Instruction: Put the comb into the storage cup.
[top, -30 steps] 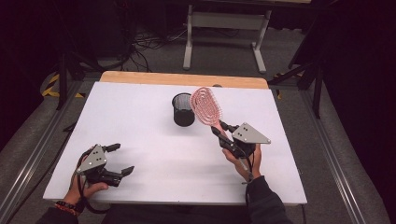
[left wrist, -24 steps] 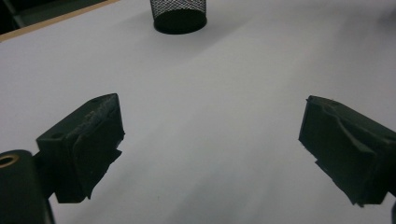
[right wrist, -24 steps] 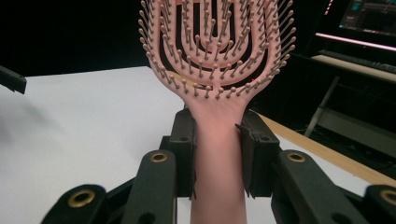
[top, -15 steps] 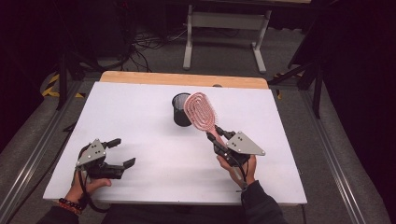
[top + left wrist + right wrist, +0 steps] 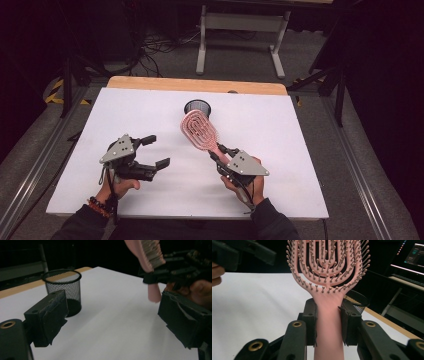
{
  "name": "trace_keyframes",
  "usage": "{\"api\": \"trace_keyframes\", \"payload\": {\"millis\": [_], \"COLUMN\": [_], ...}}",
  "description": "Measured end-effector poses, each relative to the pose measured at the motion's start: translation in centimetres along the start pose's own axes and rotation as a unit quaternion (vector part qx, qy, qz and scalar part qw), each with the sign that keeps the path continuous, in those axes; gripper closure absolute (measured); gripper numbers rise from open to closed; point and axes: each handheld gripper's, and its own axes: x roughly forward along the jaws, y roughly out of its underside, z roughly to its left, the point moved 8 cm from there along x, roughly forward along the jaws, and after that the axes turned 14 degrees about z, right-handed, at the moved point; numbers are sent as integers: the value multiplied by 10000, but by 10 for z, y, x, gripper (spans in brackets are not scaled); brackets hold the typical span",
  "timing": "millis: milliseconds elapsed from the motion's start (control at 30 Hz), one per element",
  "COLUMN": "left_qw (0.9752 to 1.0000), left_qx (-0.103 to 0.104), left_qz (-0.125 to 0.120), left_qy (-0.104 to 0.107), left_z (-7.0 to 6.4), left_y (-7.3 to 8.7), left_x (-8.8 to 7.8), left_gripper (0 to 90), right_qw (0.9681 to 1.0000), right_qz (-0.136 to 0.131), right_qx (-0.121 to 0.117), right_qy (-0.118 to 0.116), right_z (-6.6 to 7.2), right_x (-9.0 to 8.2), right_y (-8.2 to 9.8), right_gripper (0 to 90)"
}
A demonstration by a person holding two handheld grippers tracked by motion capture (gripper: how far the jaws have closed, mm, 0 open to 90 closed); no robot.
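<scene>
A pink vented hairbrush [image 5: 200,130] is held above the white table [image 5: 280,130], its head pointing up and away toward a black mesh cup [image 5: 197,107]. My right gripper [image 5: 218,154] is shut on the brush handle [image 5: 328,322], with the bristles [image 5: 327,262] facing its camera. In the left gripper view the brush [image 5: 148,255] hangs at upper right and the mesh cup [image 5: 62,290] stands upright on the table. My left gripper [image 5: 154,151] hovers open over the table's left front, nothing between its pads [image 5: 47,315].
A wooden strip [image 5: 200,85] runs along the table's far edge. Beyond it stand a metal stand [image 5: 240,30] and cables on the floor. Dark rails flank the table on both sides.
My right gripper has carried the brush left and toward the table's middle, tilting its head over in front of the cup. My left gripper has shifted right and slightly forward.
</scene>
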Motion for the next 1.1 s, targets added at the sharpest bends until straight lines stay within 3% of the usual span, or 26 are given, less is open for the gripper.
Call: {"api": "trace_keyframes", "payload": {"millis": [67,233,633,1100], "left_qw": [9998,9975,9968,9936], "left_qx": [-28,-383,-465,-710], "left_qz": [-103,-362,-513,-792], "left_qy": [148,464,409,371], "left_z": [-4,-8,-19,-17], "left_y": [-9,-26,-44,-49], "left_x": [5,15,40,50], "left_gripper": [109,141,248,441], "right_qw": [10000,9999,9996,9989], "right_qz": [5,66,137,185], "right_qx": [-33,-84,-192,-264], "right_qy": [6,-24,124,345], "right_z": [3,9,11,11], "right_x": [1,6,11,15], "right_y": [0,1,5,8], "right_gripper": [698,698,698,698]}}
